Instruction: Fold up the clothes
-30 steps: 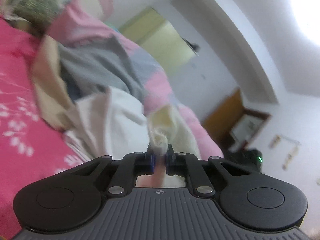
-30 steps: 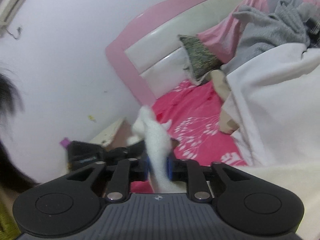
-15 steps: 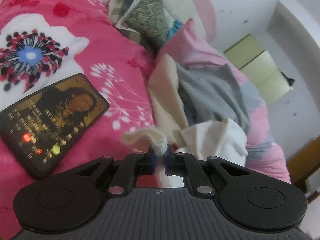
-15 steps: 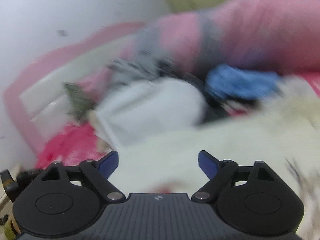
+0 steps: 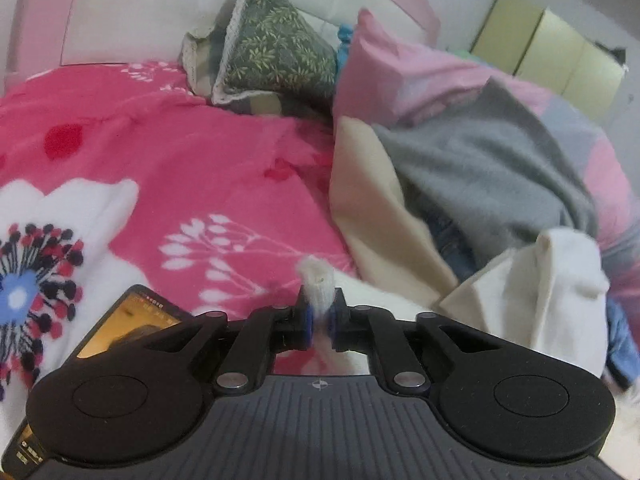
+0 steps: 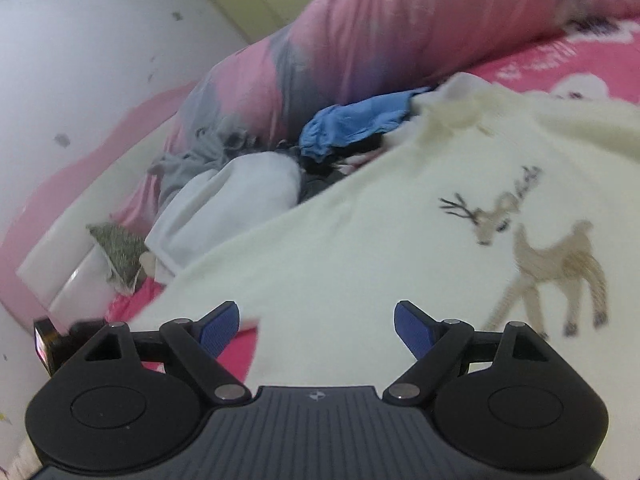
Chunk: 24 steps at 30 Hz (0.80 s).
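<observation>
A cream knit sweater point(image 6: 360, 248) with deer motifs lies spread on the pink bed in the right wrist view. My right gripper point(image 6: 317, 326) is open and empty just above its near edge. In the left wrist view my left gripper point(image 5: 319, 322) is shut on a fuzzy cream corner of the sweater point(image 5: 316, 280), low over the pink floral blanket point(image 5: 180, 168).
A phone point(image 5: 124, 324) with a lit screen lies by the left gripper. A heap of clothes, grey point(image 5: 480, 168), beige point(image 5: 368, 200) and white point(image 5: 560, 280), sits to the right. A green patterned pillow point(image 5: 272, 48) leans on the headboard. Blue cloth point(image 6: 352, 120) and a pink duvet point(image 6: 400, 40) lie behind the sweater.
My right gripper has let go of the sweater and opened, and now looks over the spread garment. My left gripper swung down toward the bed, still shut on the sweater corner.
</observation>
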Each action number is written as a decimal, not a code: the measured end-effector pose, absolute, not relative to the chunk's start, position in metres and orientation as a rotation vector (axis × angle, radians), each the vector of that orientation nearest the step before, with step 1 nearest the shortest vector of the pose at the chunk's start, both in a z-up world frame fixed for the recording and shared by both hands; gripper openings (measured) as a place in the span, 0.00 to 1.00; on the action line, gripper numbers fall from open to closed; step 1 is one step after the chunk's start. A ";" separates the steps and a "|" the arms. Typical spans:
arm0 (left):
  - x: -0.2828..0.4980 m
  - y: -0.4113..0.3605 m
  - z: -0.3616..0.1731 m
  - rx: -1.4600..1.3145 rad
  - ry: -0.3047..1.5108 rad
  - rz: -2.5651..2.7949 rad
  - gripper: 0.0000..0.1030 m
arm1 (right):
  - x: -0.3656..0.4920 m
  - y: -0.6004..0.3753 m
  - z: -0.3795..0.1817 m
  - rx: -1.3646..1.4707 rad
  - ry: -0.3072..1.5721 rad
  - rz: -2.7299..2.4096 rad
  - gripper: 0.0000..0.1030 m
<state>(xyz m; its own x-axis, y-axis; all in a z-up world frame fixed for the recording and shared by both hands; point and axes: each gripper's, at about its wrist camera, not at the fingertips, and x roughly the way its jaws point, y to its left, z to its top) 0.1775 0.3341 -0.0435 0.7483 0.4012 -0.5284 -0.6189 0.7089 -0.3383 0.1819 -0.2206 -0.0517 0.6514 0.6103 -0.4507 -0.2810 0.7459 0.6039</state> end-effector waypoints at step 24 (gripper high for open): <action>0.221 -0.024 -0.026 -0.170 0.562 -0.211 0.55 | 0.092 -0.414 -0.040 0.598 0.502 -0.008 0.84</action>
